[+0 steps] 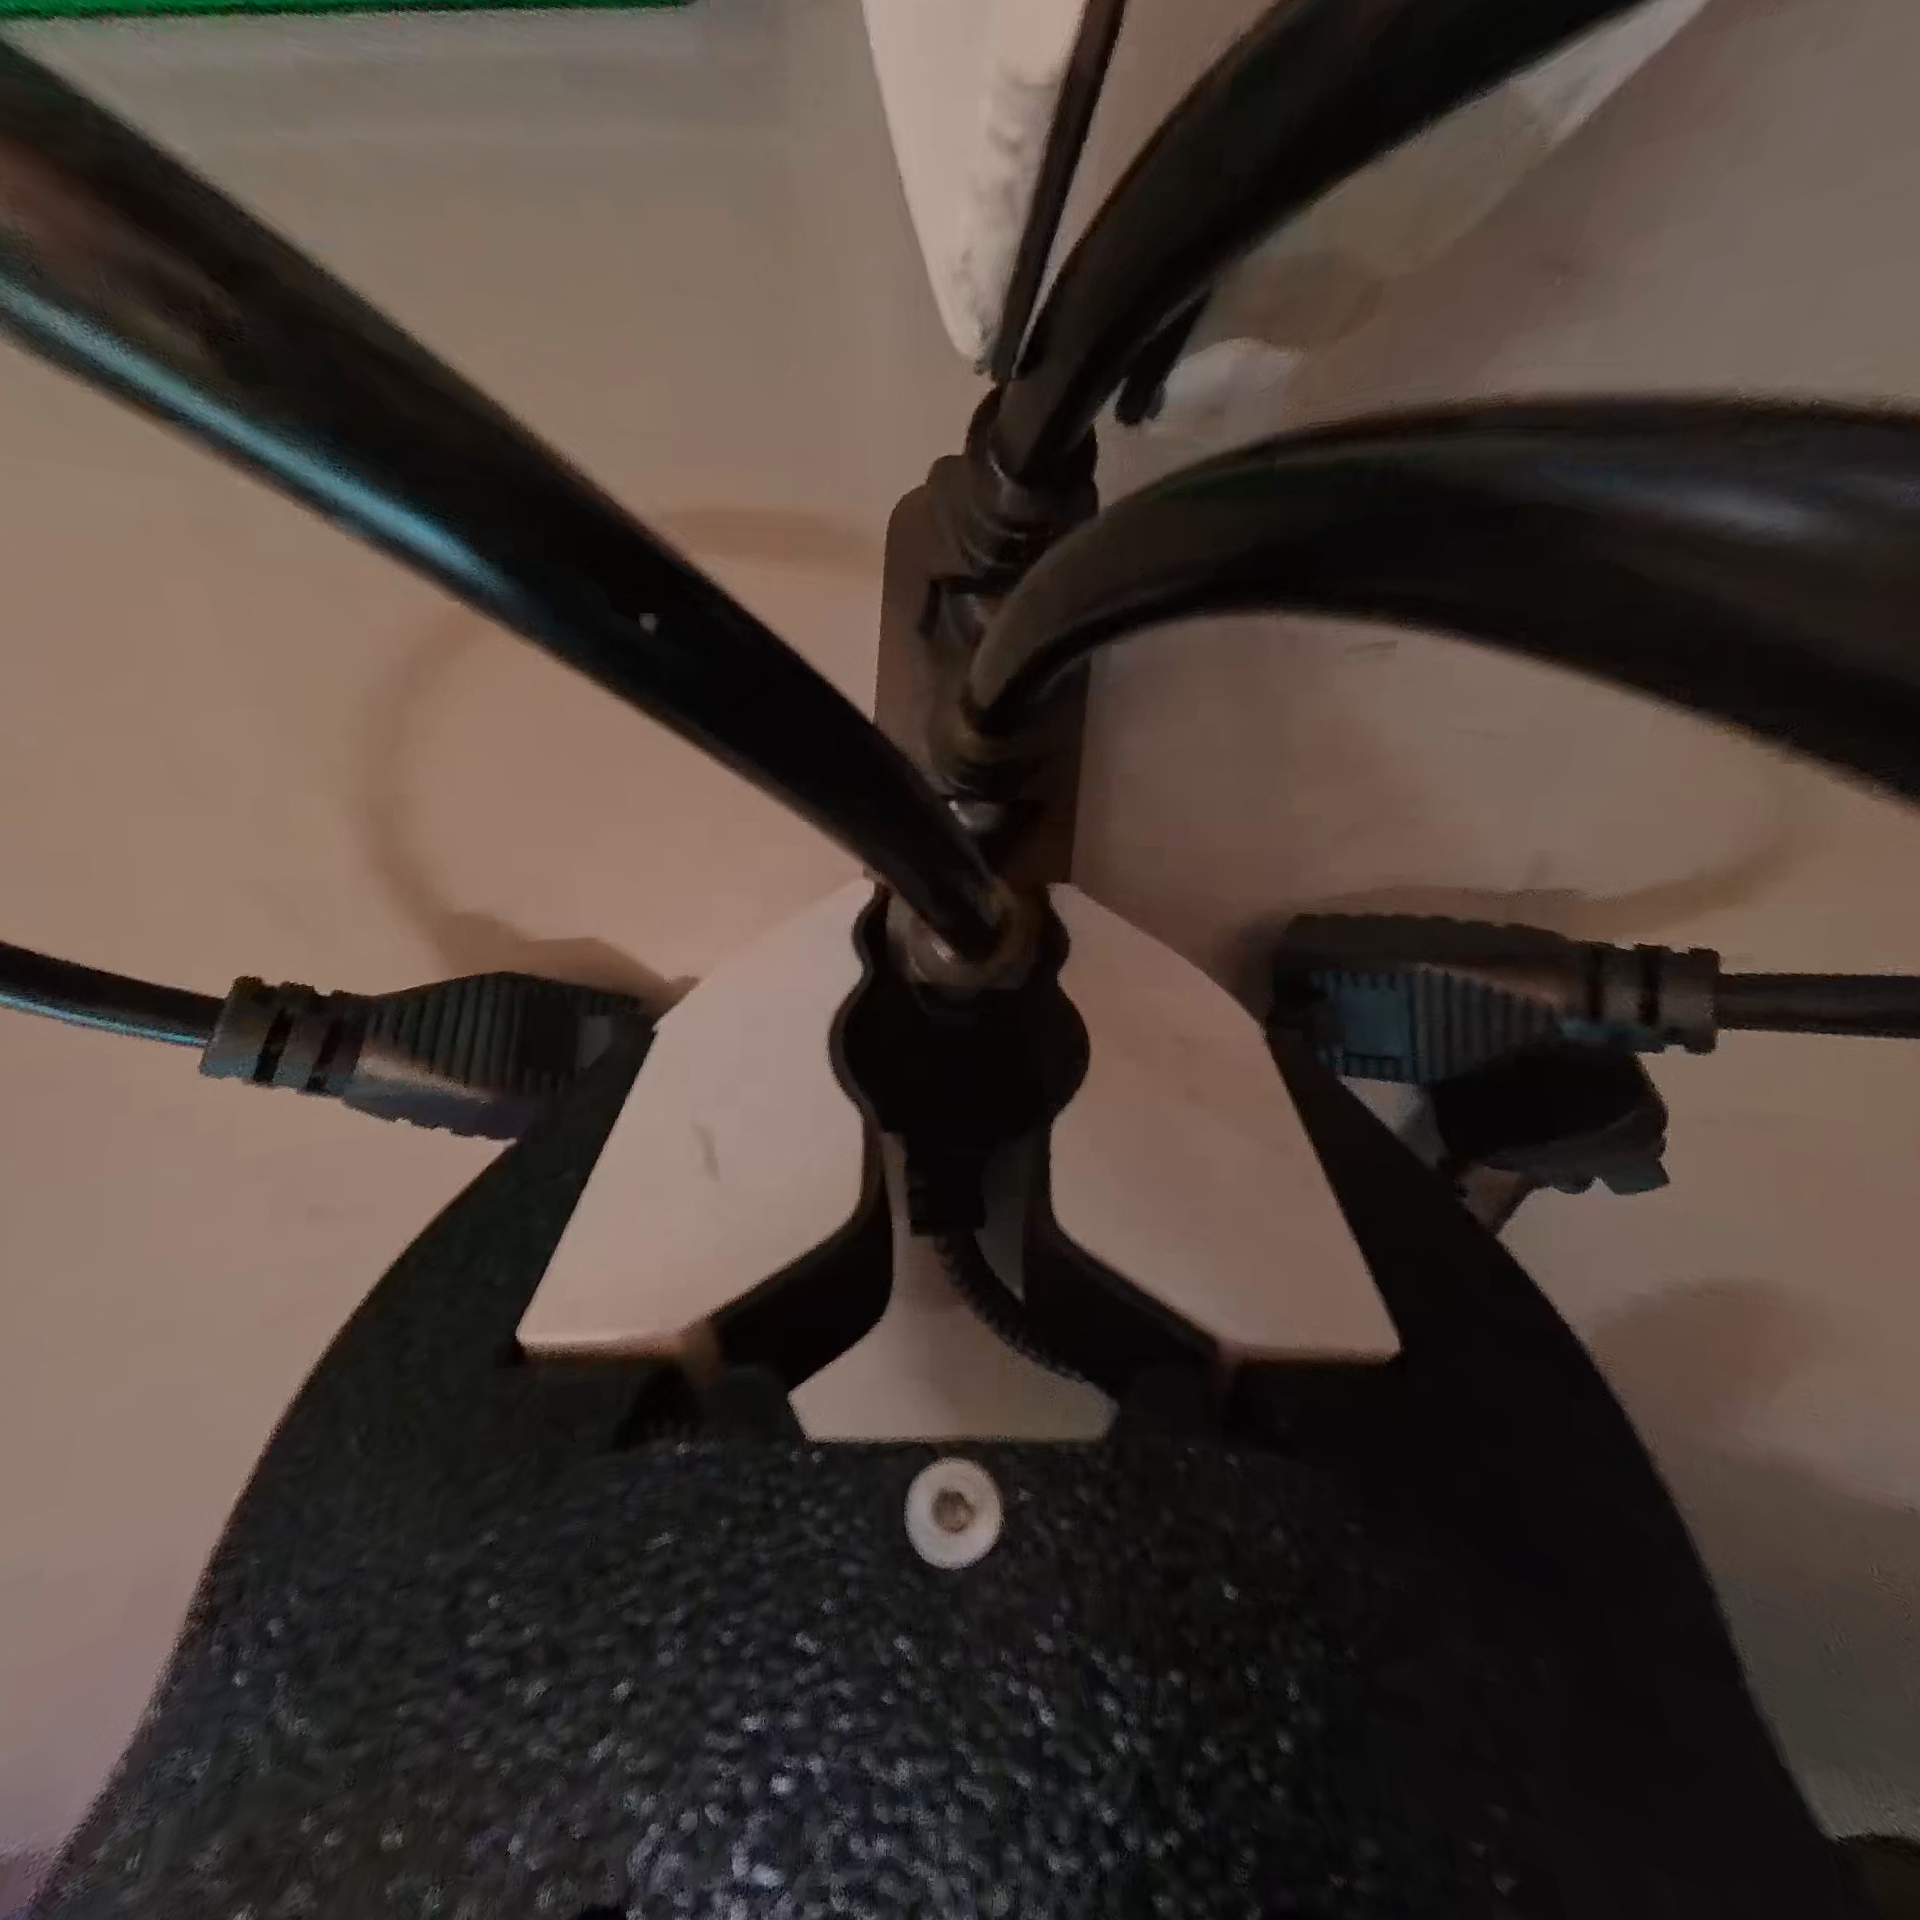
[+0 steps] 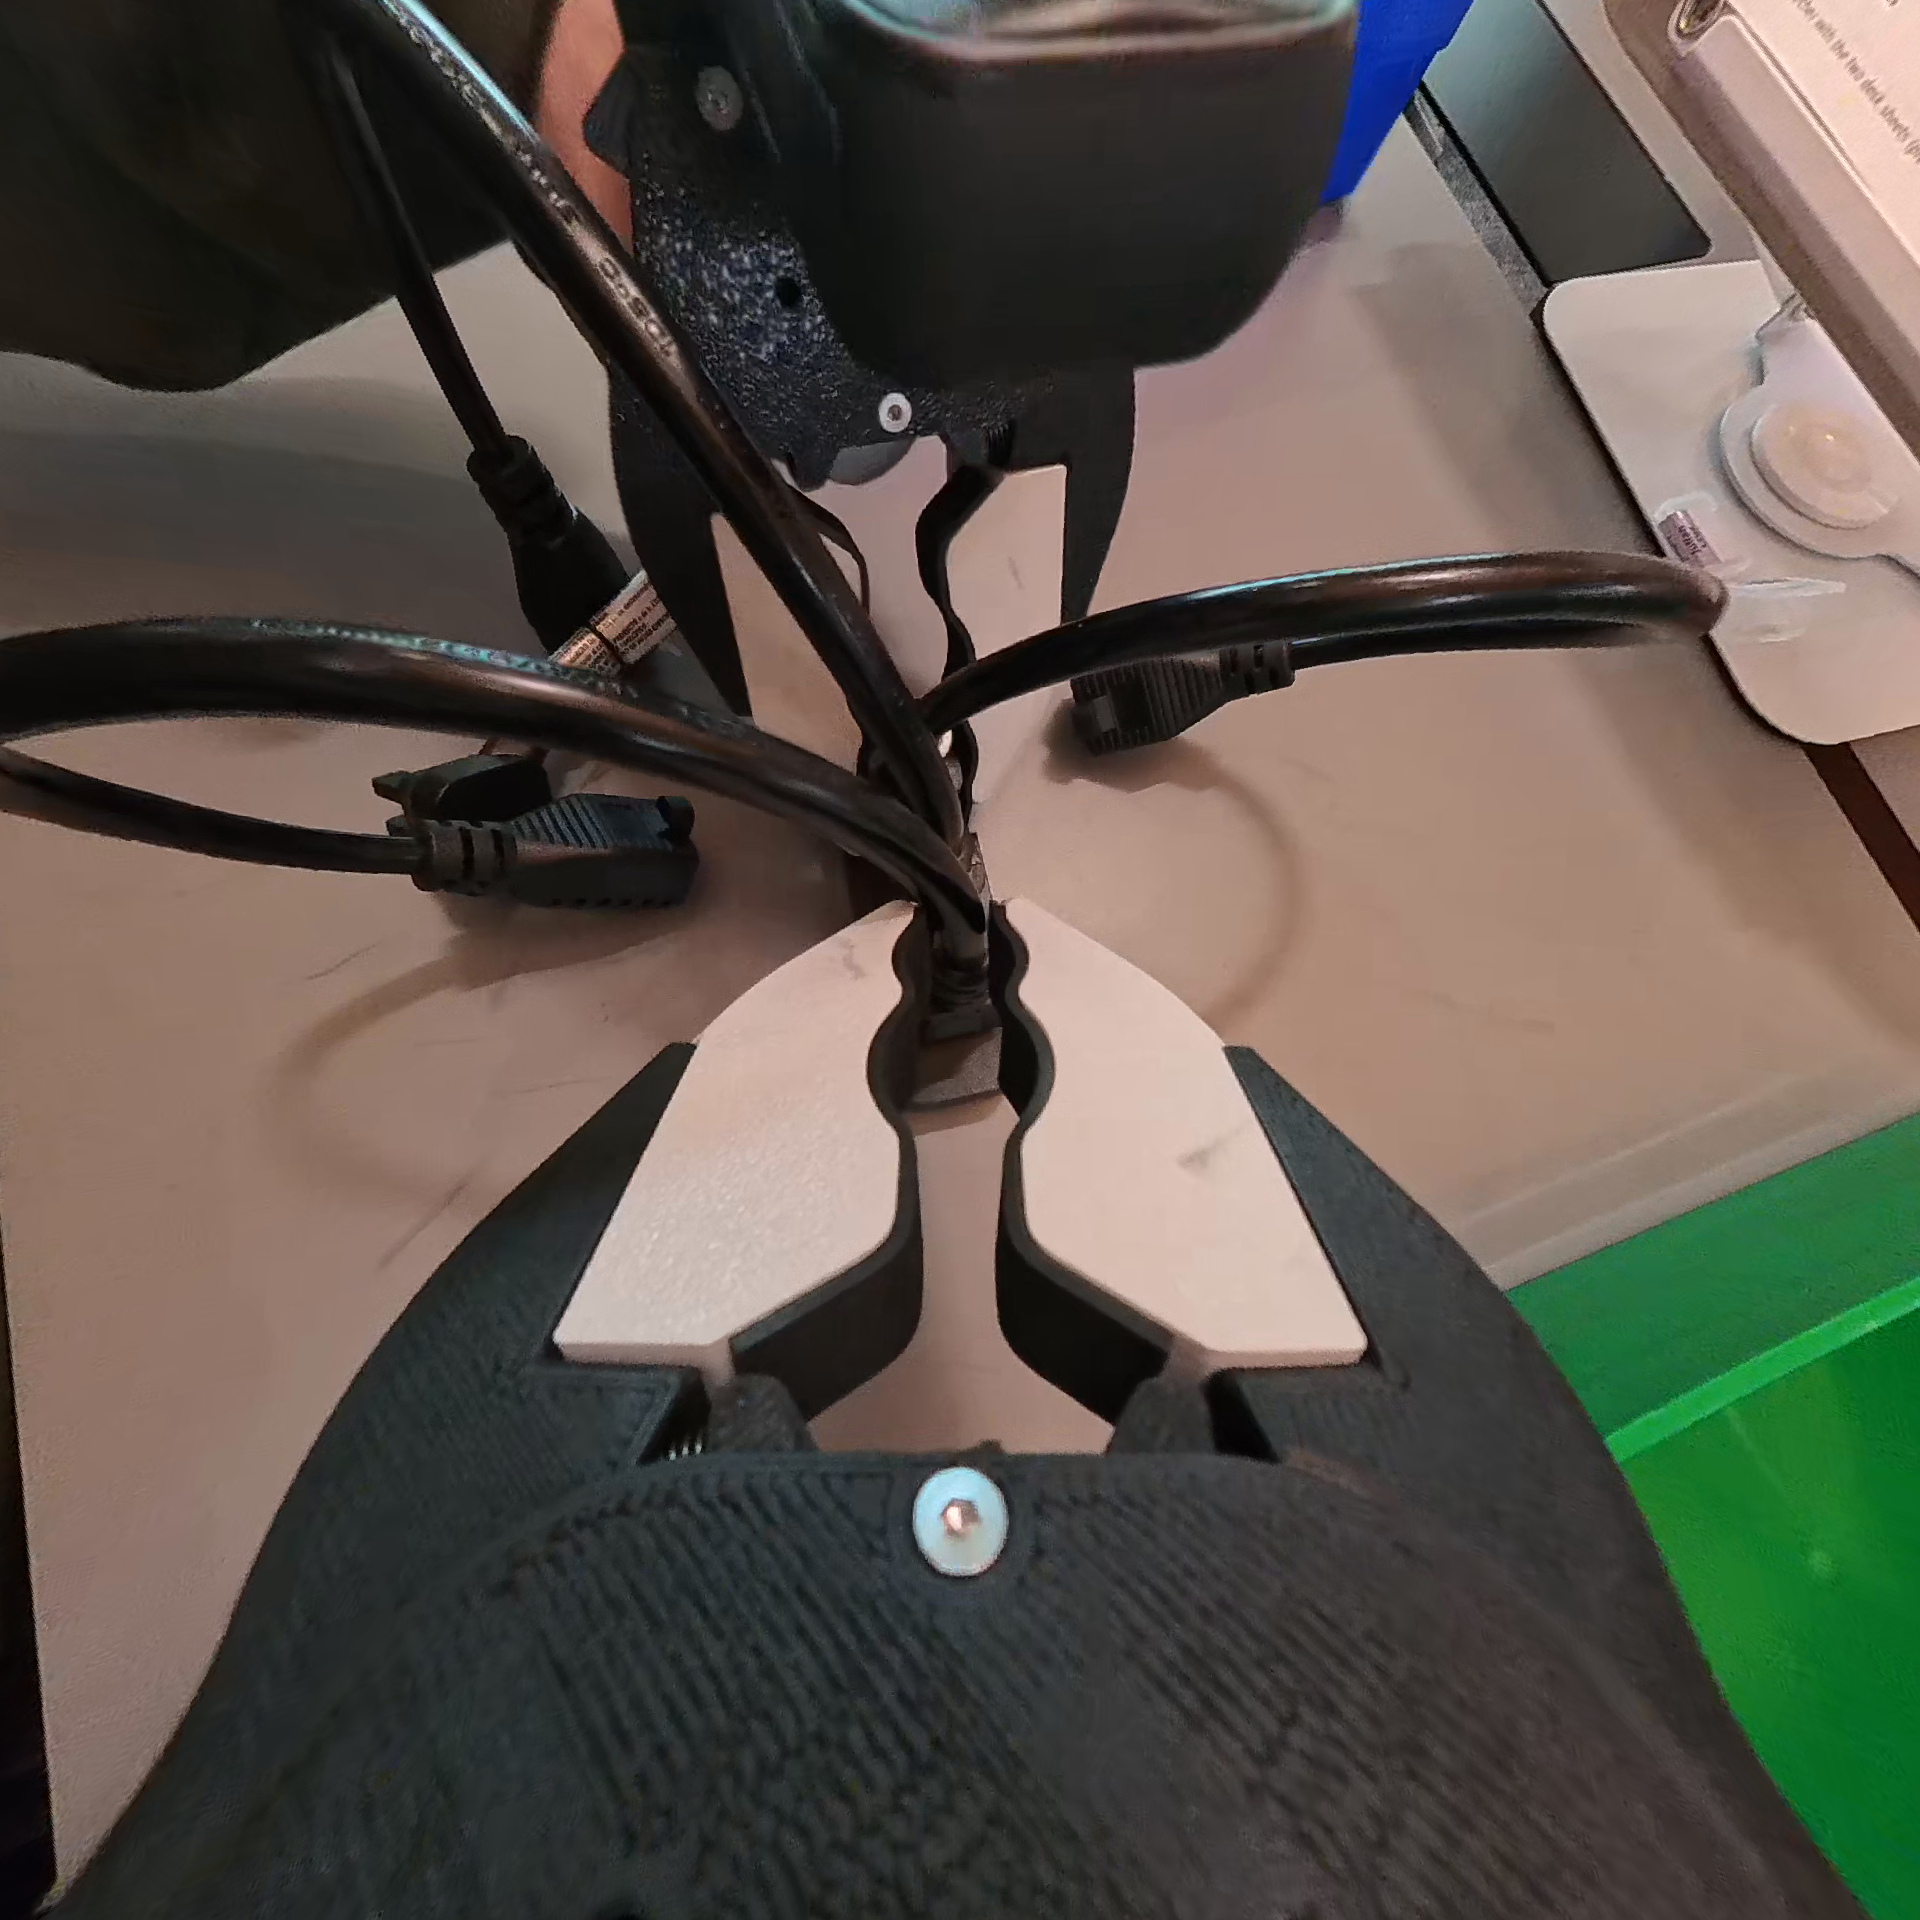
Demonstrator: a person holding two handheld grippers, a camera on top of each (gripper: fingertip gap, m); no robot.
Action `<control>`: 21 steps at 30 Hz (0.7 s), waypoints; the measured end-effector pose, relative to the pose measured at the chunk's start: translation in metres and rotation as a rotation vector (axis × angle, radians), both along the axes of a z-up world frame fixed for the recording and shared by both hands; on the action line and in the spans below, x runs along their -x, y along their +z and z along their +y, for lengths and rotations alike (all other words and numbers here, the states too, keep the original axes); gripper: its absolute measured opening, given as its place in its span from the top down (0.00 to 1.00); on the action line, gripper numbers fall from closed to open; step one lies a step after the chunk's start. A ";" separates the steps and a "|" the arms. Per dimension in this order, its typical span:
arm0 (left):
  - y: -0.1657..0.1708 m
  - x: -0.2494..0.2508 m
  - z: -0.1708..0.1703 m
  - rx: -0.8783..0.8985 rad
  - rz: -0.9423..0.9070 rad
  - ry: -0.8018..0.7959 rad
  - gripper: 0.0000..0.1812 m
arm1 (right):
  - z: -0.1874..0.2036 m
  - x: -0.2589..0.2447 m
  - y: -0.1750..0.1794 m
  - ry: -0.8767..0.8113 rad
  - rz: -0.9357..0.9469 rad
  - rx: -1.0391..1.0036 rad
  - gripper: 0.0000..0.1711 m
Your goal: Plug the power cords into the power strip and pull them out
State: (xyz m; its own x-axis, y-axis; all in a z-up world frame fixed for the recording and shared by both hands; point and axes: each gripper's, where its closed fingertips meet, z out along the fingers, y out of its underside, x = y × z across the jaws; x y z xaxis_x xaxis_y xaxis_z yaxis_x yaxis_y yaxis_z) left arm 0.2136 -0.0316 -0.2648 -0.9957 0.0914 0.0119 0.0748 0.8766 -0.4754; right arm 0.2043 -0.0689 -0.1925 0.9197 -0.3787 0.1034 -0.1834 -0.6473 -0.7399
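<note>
A dark power strip [image 1: 902,644] lies on the beige table with several black plugs in it and thick black cords arching away. My left gripper [image 1: 971,935] is shut on the nearest black plug [image 1: 961,1023]; its cord runs up to the left. The strip's ribbed cord end shows between the fingers lower down. My right gripper [image 2: 951,935] is shut on the black plug [image 2: 951,1049] at the strip's other end. The left gripper [image 2: 951,717] stands opposite in the right wrist view. The right gripper's white fingers [image 1: 945,156] show at the top of the left wrist view.
Loose black cord connectors lie on the table beside the strip [image 1: 457,1039] [image 1: 1455,1003] [image 2: 582,842] [image 2: 1164,691]. A green bin [image 2: 1714,1455] stands at the right, a white packaging tray [image 2: 1714,468] beyond it, and a blue object [image 2: 1392,94] at the back. Tip to tip, the grippers are about 8 cm apart.
</note>
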 end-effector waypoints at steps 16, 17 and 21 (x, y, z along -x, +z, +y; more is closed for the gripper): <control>-0.003 0.007 0.005 -0.324 -0.047 -0.054 0.84 | 0.008 0.016 0.005 0.027 0.177 -0.136 0.96; -0.003 0.008 0.005 -0.334 -0.049 -0.059 0.85 | 0.010 0.018 0.006 0.030 0.176 -0.173 0.96; -0.001 0.009 0.007 -0.379 -0.061 -0.081 0.86 | 0.018 0.020 0.015 -0.003 0.202 -0.302 0.97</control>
State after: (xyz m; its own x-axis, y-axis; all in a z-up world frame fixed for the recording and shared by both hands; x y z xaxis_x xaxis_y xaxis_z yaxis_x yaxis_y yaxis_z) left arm 0.2045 -0.0247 -0.2658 -0.9854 0.1701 0.0013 0.1689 0.9793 -0.1112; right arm 0.1848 -0.0507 -0.1777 0.9091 -0.3670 -0.1971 -0.3466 -0.4041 -0.8465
